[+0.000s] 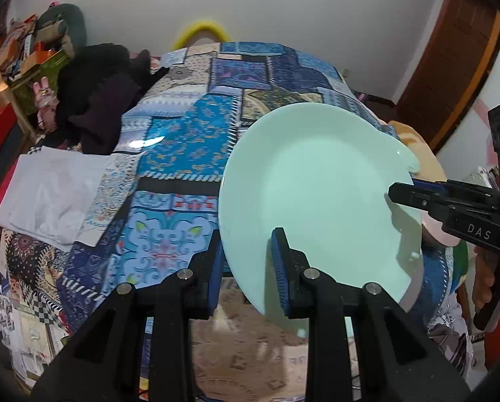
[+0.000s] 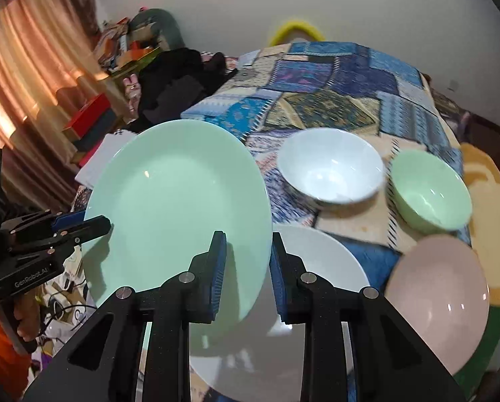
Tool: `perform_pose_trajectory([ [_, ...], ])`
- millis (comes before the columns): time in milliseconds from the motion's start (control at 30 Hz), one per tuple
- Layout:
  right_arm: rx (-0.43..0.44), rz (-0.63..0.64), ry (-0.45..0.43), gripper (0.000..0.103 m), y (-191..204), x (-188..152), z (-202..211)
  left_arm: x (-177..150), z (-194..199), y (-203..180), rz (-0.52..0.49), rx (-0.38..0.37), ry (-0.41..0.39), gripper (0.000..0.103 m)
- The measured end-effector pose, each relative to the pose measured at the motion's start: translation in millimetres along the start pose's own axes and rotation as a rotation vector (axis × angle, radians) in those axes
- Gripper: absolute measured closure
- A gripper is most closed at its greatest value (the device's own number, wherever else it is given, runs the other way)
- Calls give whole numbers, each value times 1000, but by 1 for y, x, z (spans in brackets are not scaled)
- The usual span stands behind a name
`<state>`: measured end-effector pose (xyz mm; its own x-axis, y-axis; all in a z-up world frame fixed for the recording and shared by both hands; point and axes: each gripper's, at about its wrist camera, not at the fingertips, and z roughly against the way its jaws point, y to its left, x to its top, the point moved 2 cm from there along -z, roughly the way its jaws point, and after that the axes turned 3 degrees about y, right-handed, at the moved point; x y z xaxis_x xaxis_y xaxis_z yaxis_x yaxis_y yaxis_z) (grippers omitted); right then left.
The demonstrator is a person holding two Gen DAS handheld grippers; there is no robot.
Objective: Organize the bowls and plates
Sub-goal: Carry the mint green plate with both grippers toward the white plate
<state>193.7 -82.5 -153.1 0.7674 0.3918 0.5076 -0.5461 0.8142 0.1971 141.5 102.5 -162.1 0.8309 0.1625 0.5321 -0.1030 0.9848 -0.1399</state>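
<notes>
A: Where's the green plate (image 2: 176,201)?

B: In the air above the patchwork cloth (image 1: 169,154), tilted, with the left gripper (image 1: 246,268) clamped on one rim and the right gripper (image 2: 246,274) clamped on the opposite rim.

A: What lies near?

B: A white plate (image 2: 320,261) just below; a white bowl (image 2: 330,167), green bowl (image 2: 427,194) and pink bowl (image 2: 441,298) beyond.

A: Advice?

B: Probably level it, keep both grips even, and lower it squarely onto the white plate.

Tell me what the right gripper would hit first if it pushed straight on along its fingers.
The right gripper already grips the green plate by its rim, so that moves with it. Beyond, the line runs over the white plate toward the white bowl; probably the bowl first, though depth is unclear.
</notes>
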Motion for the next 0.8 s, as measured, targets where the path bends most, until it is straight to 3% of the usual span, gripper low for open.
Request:
perform_pose_trajectory([
  [333, -23, -91, 9, 80, -34, -34, 13, -10, -16, -43, -55, -53, 44, 76],
  [800, -23, -185, 52, 80, -62, -64, 1, -21, -54, -72, -89, -76, 140, 76],
])
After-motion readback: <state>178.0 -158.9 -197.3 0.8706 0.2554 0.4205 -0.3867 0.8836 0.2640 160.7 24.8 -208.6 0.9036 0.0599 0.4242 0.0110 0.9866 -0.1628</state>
